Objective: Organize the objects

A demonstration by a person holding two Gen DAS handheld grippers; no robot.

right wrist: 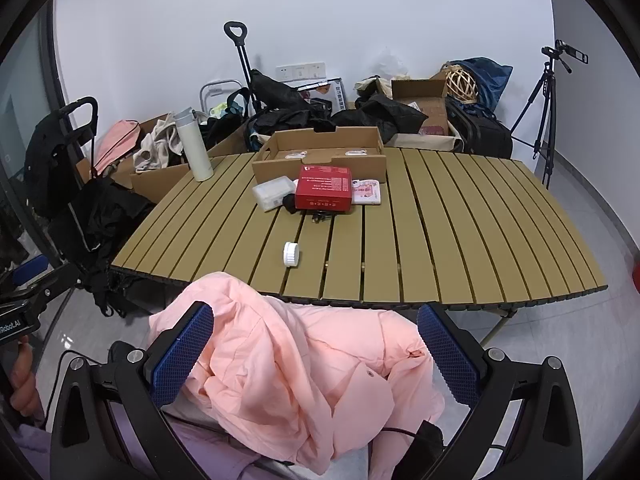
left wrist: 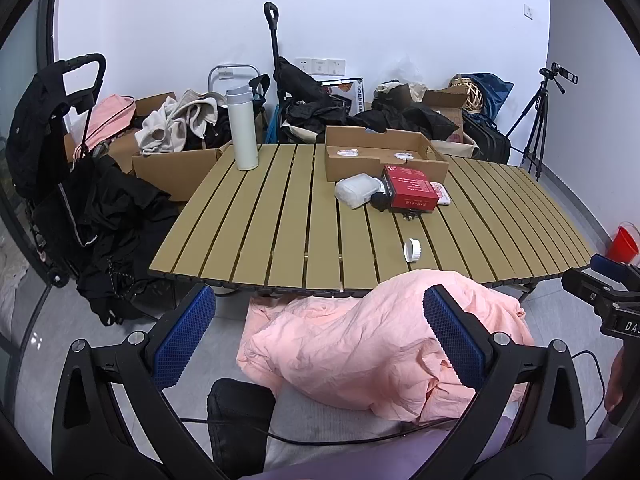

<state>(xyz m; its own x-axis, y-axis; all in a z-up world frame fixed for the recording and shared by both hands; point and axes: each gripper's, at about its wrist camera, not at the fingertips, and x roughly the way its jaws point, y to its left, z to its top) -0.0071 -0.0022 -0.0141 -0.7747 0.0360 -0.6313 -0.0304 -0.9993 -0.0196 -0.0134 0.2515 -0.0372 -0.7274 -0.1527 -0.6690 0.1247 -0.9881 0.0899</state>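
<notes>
A slatted tan table (left wrist: pixel 280 240) (right wrist: pixel 460 232) carries a red box (left wrist: pixel 410 192) (right wrist: pixel 326 190), a clear plastic container (left wrist: pixel 357 191) (right wrist: pixel 273 193), a white cap (left wrist: pixel 413 250) (right wrist: pixel 291 254), a white thermos (left wrist: pixel 242 128) (right wrist: pixel 194 144) and an open cardboard tray (left wrist: pixel 384 148) (right wrist: pixel 324 148). A pink garment (left wrist: pixel 372 352) (right wrist: pixel 300 376) lies bunched below the table's near edge. My left gripper (left wrist: pixel 320 340) is open above it, empty. My right gripper (right wrist: pixel 316 352) is open above it too, empty. The right gripper also shows at the left wrist view's right edge (left wrist: pixel 608 296).
Cardboard boxes with clothes (left wrist: pixel 176 160), black bags and carts (left wrist: pixel 60 152) stand left of and behind the table. A tripod (left wrist: pixel 536 120) (right wrist: pixel 544 108) stands at the right wall. A red bucket (left wrist: pixel 622 242) sits on the floor. A black cable (left wrist: pixel 320 438) runs under the garment.
</notes>
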